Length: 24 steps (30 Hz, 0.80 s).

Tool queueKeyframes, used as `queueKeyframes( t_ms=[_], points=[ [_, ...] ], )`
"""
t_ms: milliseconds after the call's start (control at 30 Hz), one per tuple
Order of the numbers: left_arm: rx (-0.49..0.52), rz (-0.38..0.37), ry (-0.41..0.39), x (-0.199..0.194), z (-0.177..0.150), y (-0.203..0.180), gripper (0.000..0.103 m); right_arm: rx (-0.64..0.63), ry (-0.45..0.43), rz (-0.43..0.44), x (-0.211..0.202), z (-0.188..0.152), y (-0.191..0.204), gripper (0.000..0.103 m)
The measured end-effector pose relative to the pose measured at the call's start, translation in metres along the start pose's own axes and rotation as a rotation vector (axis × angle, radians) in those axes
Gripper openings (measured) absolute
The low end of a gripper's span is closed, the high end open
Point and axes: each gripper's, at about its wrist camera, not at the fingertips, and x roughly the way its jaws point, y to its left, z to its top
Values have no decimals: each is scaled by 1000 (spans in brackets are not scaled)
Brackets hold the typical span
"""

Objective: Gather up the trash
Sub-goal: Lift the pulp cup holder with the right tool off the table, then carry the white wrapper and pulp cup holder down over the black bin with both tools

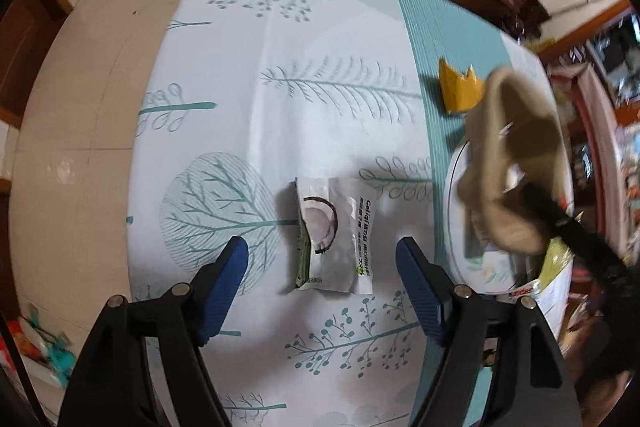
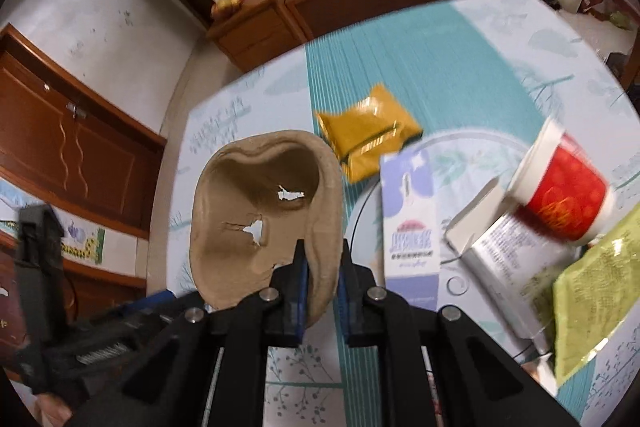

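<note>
Trash lies scattered on a table (image 1: 248, 39) under a tree-printed cloth. Nearest, the left gripper (image 1: 322, 259) stands wide open above a coconut-print wrapper (image 1: 334, 239), which lies flat between the blue fingers (image 1: 230, 279) without touching them. Beside it, the right gripper (image 2: 322, 267) is closed on the rim of a torn brown pulp tray (image 2: 260, 211), held clear of the cloth. Toward the right edge, a white plate (image 2: 464, 147) carries a small carton (image 2: 412, 227), a red-and-white cup (image 2: 564, 183) on its side and a green packet (image 2: 596, 299). Farther off, a yellow packet (image 2: 368, 131) rests on the teal stripe.
</note>
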Motion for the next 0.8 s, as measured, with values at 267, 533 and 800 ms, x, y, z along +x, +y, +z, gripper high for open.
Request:
queueKeyframes(
  t_ms=[267,533,800],
  points=[
    [96,134,68,35,6,-27,64,31,-4,-18,-21,-13,-18,12],
    [86,119,55,30,-2,-29,12,76,8,-21,-38,-42,-37,12],
    [103,83,-55,-36,-38,-43,10,79,-5,27,-74,-70,-46,12]
  ],
)
